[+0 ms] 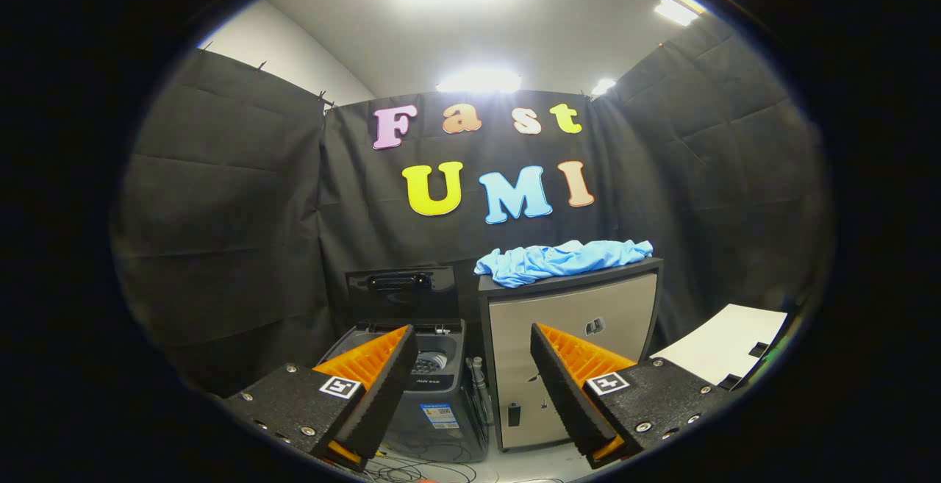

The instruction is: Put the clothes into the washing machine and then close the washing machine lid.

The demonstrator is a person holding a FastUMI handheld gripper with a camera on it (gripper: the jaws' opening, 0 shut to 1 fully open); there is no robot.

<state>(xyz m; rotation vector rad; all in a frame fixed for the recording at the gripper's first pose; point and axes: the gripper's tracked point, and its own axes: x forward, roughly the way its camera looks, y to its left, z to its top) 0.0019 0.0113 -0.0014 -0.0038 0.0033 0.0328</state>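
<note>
A crumpled light-blue garment [560, 260] lies on top of a small silver cabinet [573, 321], beyond my fingers and a little right of them. Left of the cabinet stands a small dark top-loading washing machine [441, 387], partly behind my left finger. Its lid [401, 290] is raised upright against the wall and the drum opening [434, 359] shows. My gripper [470, 354] is open, well short of both, with nothing between its fingers.
A white board [724, 351] lies at the right, beside the cabinet. Loose cables [419, 468] trail on the light floor in front of the washing machine. Black cloth walls close the booth on three sides.
</note>
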